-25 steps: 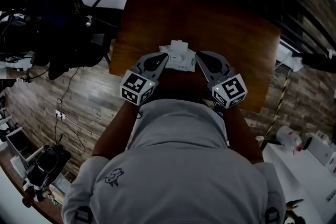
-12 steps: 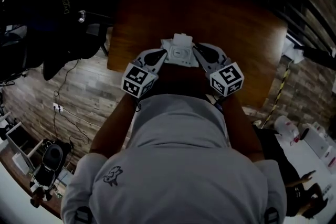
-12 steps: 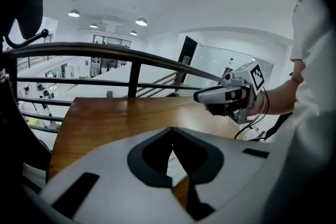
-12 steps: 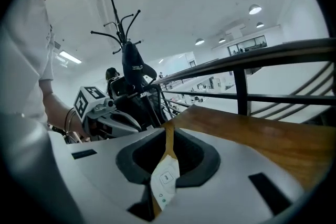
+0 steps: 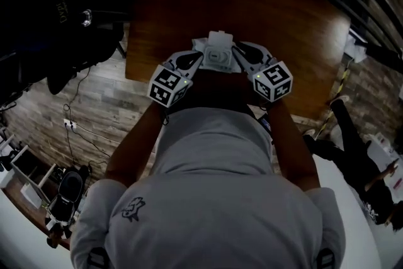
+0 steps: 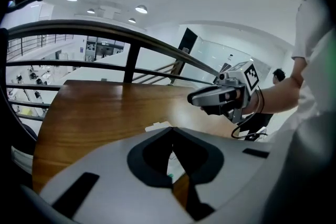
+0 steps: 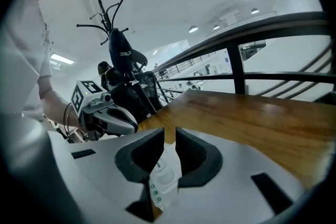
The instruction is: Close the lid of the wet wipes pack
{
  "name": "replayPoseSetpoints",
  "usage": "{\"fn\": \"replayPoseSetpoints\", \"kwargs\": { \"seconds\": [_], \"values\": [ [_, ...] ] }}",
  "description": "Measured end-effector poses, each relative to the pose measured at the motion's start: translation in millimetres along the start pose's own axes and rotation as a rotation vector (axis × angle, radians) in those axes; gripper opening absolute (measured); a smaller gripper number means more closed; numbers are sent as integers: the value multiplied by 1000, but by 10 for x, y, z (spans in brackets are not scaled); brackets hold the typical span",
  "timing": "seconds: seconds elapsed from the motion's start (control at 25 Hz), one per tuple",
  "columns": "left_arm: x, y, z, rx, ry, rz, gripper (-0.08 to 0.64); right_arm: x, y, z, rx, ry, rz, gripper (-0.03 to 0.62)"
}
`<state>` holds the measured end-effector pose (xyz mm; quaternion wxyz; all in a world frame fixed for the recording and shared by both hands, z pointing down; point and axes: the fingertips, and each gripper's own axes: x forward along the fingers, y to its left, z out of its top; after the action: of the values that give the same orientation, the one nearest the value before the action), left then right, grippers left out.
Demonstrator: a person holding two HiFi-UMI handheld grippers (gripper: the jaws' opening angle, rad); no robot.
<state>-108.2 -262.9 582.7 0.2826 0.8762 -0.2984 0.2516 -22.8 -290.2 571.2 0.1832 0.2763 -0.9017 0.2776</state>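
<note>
The wet wipes pack (image 5: pixel 217 63) sits low over the near part of the wooden table (image 5: pixel 283 16), straight ahead of the person. No view settles whether it rests on the wood. Its lid (image 5: pixel 219 40) stands flipped up on the pack's far side with the oval opening bare below it, so the closing itself is not yet done.

At the pack's left end, the left gripper (image 5: pixel 199 61) has its jaw tips together, and I judge it pinches the film there. At the pack's right end, the right gripper (image 5: pixel 237 60) shows a narrow slit. Its jaws have just been opening, with the pack's film in the slit and the pads seemingly clear of it.

What is left is to steady the pack, then press the lid down until it shuts.
</note>
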Motion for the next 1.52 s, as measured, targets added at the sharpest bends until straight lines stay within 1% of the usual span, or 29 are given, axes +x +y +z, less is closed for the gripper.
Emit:
{"fn": "replayPoseSetpoints", "kwargs": {
  "seconds": [0.2, 0.32, 0.44, 0.72, 0.96, 1.12, 1.4, 1.52],
  "values": [
    [125, -38, -149, -4, 40, -34, 12, 86, -50, -151, 22, 40, 14, 91],
    [159, -44, -216, -11, 55, -42, 12, 110, -123, -214, 43, 46, 7, 103],
    [193, -2, -282, -24, 75, -43, 12, 164, -230, -286, 64, 65, 6, 114],
    [319, 178, -431, -46, 110, -39, 12, 392, -485, -506, 146, 119, 23, 167],
    [418, 240, -562, -44, 141, -44, 12, 534, -579, -649, 173, 172, 45, 201],
    [468, 271, -620, -42, 161, -48, 13, 609, -607, -701, 200, 203, 74, 210],
    [552, 310, -741, -45, 186, -65, 12, 698, -597, -748, 204, 236, 106, 213],
    [580, 334, -825, -59, 210, -68, 12, 720, -586, -787, 203, 248, 117, 213]
  ]
}}
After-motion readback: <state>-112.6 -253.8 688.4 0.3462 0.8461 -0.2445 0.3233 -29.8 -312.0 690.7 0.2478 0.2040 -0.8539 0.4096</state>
